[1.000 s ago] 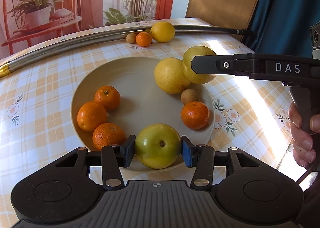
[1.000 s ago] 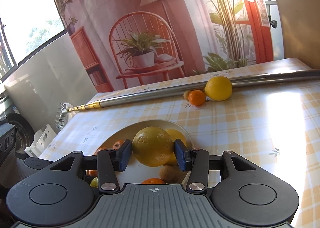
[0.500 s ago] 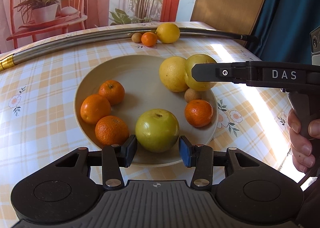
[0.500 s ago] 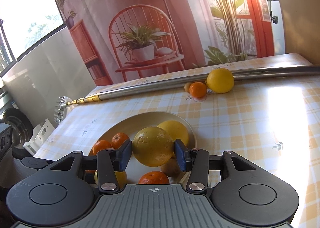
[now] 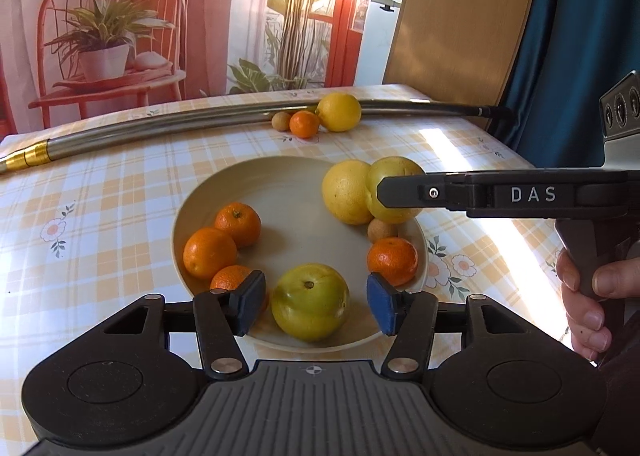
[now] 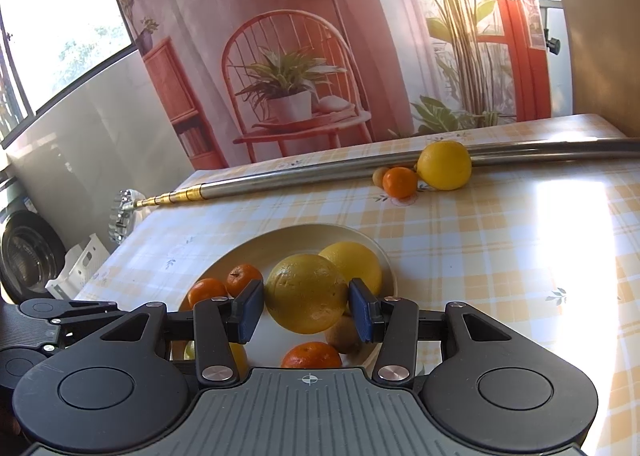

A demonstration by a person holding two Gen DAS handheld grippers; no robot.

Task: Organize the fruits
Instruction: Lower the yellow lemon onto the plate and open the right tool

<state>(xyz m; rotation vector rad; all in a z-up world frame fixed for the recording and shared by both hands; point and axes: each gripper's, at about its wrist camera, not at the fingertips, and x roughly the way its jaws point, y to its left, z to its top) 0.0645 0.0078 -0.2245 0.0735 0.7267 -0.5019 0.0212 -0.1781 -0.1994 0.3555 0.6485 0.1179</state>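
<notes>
Left wrist view: left gripper [image 5: 316, 302] w/ jaws spread; green-yellow apple [image 5: 310, 301] sits free between the pads, gaps on both sides, resting at near rim of cream plate [image 5: 200, 208]. Beyond left pad: three mandarins [image 5: 210, 252]. Beyond right pad: a fourth mandarin [image 5: 392, 260], a small brown fruit [image 5: 382, 229]. Farther ahead, yellow grapefruit [image 5: 347, 192] touches the fruit held by right gripper [image 5: 394, 192], seen side-on, marked "DAS"; a hand [image 5: 586, 296] grips its handle. Far ahead, off the plate: lemon [image 5: 339, 112], small mandarin [image 5: 305, 124] and tan fruit beside metal pole [image 5: 160, 128].

Right wrist view: jaws clamped on yellow-green citrus [image 6: 306, 292], both pads touching, over plate's far side. Only here: telescopic gold end of pole, window, left gripper's body at lower left. The apple is mostly hidden behind the left finger.
</notes>
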